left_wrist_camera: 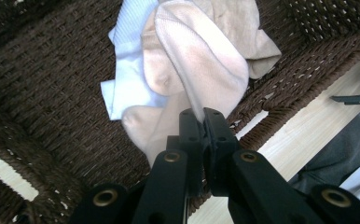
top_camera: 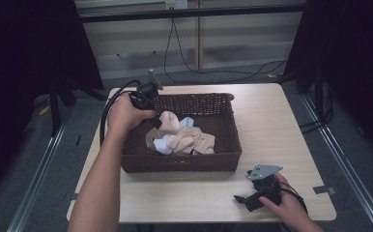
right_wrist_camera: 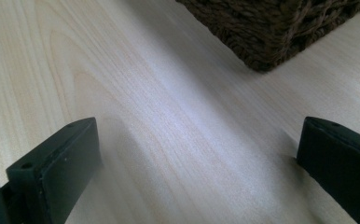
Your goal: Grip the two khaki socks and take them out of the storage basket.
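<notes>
Soft peach fabric, a sock (left_wrist_camera: 201, 65), hangs pinched by its edge in the left gripper (left_wrist_camera: 201, 116), whose jaws are pressed together on it just above the pile of socks (top_camera: 187, 140) in the wicker basket (top_camera: 228, 162). It looks light and limp, so it will likely droop and swing below the gripper, and a hold on a thicker fold near the cuff seems safer than this thin hem. The right gripper (right_wrist_camera: 197, 154) rests spread wide over the bare tabletop (right_wrist_camera: 169, 93), the basket's corner ahead of it.
</notes>
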`<state>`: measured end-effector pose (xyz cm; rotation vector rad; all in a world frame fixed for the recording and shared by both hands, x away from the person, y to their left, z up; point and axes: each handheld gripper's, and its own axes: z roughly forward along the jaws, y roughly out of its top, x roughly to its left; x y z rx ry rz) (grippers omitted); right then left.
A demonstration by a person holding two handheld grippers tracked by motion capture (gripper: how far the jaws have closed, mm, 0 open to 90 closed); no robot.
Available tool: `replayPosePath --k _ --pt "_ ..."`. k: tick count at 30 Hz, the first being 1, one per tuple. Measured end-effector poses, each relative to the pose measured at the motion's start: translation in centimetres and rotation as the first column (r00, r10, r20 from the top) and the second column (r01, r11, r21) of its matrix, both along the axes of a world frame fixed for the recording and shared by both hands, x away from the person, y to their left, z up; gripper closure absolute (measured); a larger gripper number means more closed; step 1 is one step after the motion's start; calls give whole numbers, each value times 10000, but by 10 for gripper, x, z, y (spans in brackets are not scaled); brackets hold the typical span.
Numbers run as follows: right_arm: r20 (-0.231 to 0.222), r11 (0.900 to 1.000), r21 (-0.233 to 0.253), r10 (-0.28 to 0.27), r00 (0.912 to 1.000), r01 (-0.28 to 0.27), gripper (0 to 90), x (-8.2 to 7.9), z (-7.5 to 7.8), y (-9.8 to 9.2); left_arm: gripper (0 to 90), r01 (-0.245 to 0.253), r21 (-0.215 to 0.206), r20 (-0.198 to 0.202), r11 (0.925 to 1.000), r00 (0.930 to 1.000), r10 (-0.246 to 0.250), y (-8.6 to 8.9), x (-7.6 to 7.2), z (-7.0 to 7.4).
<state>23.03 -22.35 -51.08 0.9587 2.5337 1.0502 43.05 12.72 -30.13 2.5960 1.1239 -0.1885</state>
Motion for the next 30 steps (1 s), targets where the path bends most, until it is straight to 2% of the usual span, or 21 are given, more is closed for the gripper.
replayPosePath --k 9,18,24,30 --pt "-6 10000 -1 -1 10000 1 0 0 0 0 874 429 -72 68 9991 9991 -429 -5 -7 18" --pt "-10 10000 -1 -6 10000 6 0 0 0 0 874 404 -122 211 9991 9990 -401 -4 -13 34" --pt "-13 10000 2 -6 10000 6 0 0 0 0 874 588 -87 187 9982 9981 -586 -2 -19 46" --pt "-12 10000 -1 -4 10000 4 0 0 0 0 874 777 -102 259 9969 9967 -774 -4 -26 52"
